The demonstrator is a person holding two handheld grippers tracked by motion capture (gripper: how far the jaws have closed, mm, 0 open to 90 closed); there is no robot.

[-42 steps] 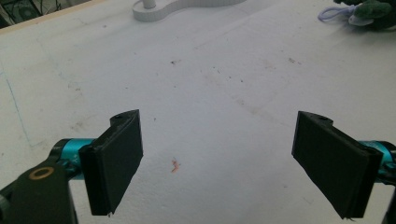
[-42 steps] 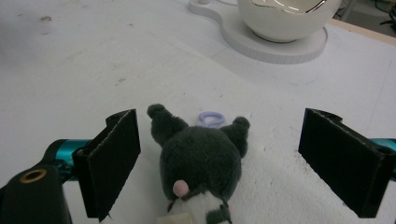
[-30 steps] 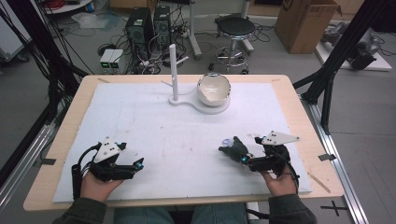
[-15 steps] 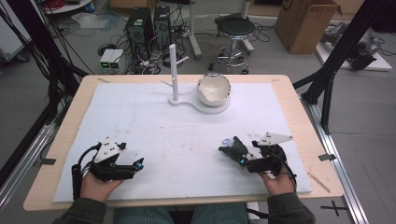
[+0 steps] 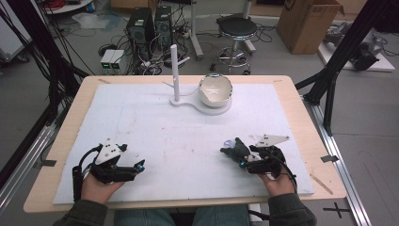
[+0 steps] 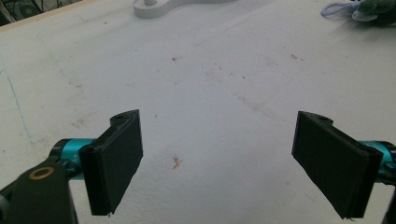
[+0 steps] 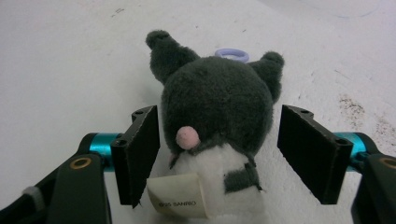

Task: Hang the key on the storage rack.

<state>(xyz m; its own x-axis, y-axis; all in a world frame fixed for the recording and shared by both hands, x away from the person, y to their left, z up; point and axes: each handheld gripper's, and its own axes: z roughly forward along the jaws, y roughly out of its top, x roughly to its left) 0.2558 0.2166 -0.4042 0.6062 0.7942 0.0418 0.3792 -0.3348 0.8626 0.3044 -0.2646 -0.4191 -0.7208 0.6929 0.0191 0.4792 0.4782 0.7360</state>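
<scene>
Right hand-held gripper (image 7: 219,154) wide, straddling dark plush toy (image 7: 217,112), untouched. Left hand-held gripper (image 6: 219,163) wide, empty. Risk: soft plush squirts toward 12 o'clock if jaws pinch only rounded body.

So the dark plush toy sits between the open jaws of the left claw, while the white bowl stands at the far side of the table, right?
Not quite: the plush toy sits between the open jaws of the right claw, as the right gripper view shows. The left claw is open over bare table. The rest holds: the white bowl stands at the far side.
</scene>
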